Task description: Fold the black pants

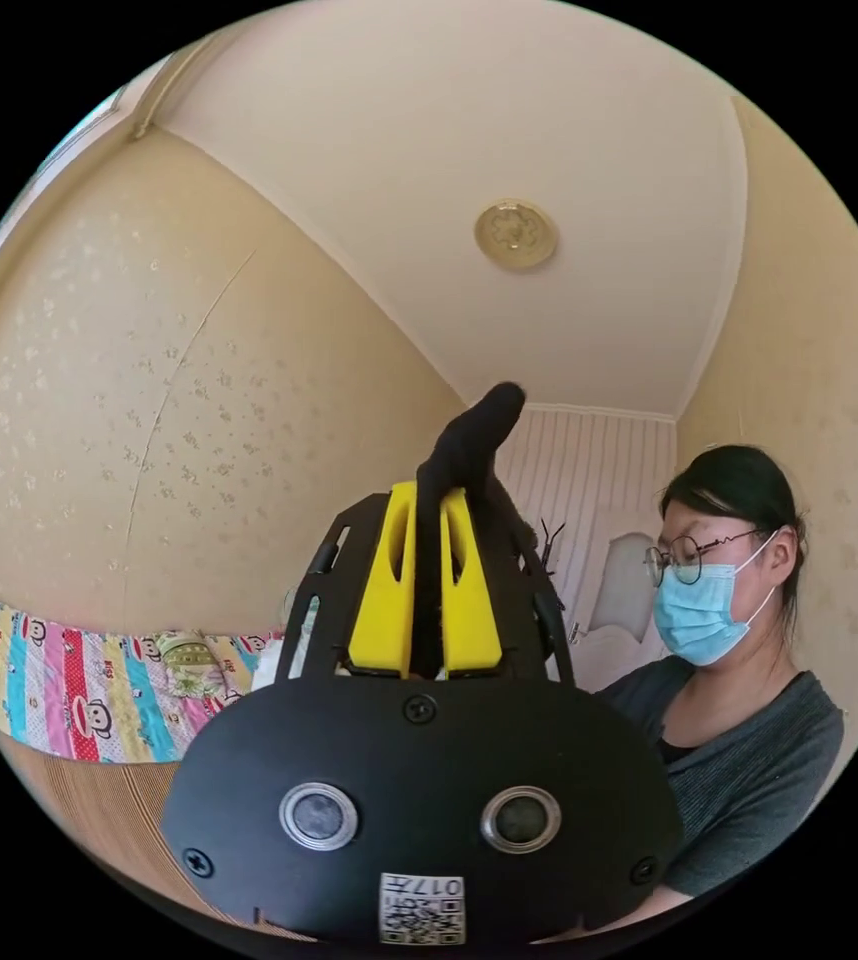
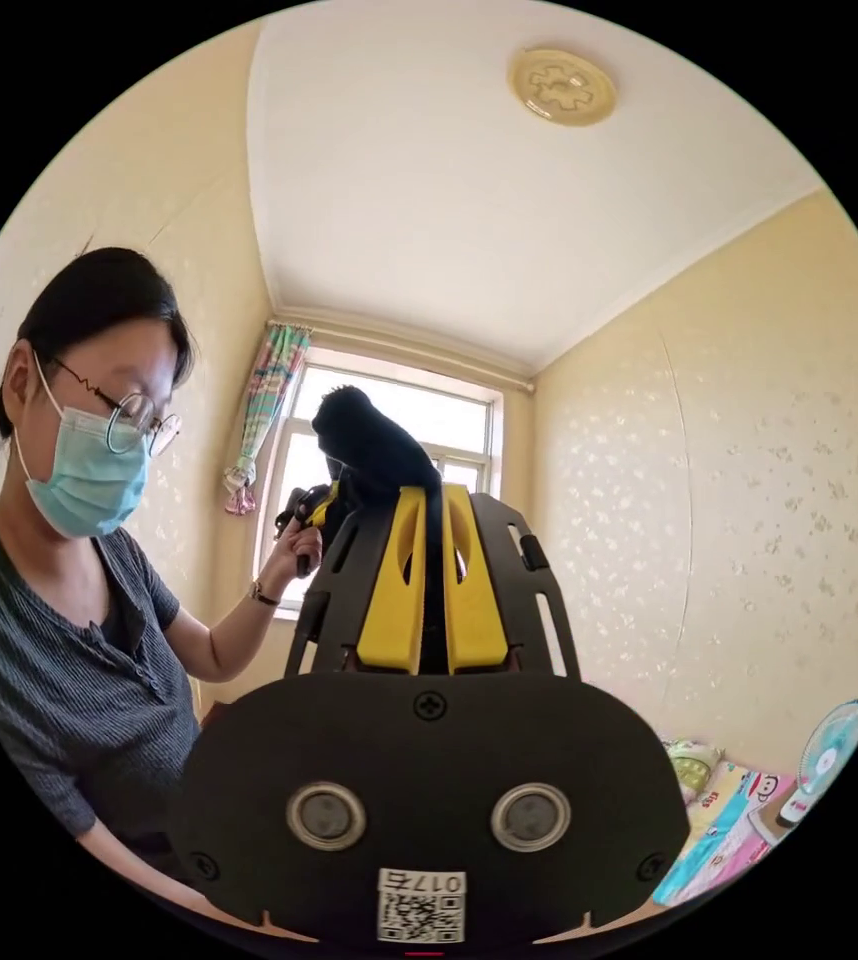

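Both tongs point up toward the ceiling, each clamped on black cloth. Seen in the left gripper view, the left tongs (image 1: 427, 500) have their two yellow jaws drawn narrow, pressing from both sides on a strip of the black pants (image 1: 469, 450); a bunched tip of the fabric sticks out above the jaw ends and leans to the upper right. Behind them are a wallpapered wall (image 1: 149, 420), a round ceiling fixture (image 1: 515, 234), and a band of bright patterned fabric (image 1: 79, 690) low at the left. A person (image 1: 739, 690) in a grey top stands at the right of that view.

In the right gripper view, the right tongs (image 2: 433, 500) are likewise nearly closed, both yellow jaws gripping a dark strip of the pants (image 2: 374, 450), which bulges up past the jaw ends and curls to the upper left against the window (image 2: 389, 440). Just beside that bulge, the person's hand (image 2: 294, 545) holds the other gripper; the state of its jaws cannot be told from here. A curtain (image 2: 264, 410) hangs at the window's left edge. Low at the right lie colourful packets (image 2: 719, 810), with a small fan (image 2: 829, 745) beside them.
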`<state>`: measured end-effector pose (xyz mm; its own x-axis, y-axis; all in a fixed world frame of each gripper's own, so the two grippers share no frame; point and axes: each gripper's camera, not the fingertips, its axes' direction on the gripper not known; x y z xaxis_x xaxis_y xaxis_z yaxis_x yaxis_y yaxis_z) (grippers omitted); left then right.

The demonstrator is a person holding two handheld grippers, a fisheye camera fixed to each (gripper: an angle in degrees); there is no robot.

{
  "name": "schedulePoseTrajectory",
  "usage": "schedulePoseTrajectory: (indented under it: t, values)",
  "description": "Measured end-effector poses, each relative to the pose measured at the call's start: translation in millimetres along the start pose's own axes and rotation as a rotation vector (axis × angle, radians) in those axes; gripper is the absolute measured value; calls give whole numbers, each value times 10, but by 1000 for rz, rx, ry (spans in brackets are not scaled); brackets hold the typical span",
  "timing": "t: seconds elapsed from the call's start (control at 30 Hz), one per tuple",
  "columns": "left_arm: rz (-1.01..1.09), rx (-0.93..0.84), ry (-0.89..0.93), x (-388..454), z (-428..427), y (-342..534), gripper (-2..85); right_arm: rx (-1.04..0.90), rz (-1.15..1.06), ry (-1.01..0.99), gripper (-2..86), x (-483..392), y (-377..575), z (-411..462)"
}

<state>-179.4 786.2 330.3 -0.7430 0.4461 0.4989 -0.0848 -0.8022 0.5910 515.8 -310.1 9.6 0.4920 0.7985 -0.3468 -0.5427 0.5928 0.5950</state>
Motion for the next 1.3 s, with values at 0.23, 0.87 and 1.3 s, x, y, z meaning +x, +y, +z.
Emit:
schedulePoseTrajectory:
  t: [0.23, 0.87, 1.3]
  values:
    - [21, -24, -120, -243, 97, -578, 41, -151, 195, 144, 32, 517, 149, 199]
    - [-636, -628, -656, -6256, 1468, 810, 109, -1085, 684, 615, 41, 4502, 4094, 1684]
    - [-1039, -1363, -672, -6162, -140, 4697, 114, -1677, 1133, 465, 72, 3409, 7003, -658]
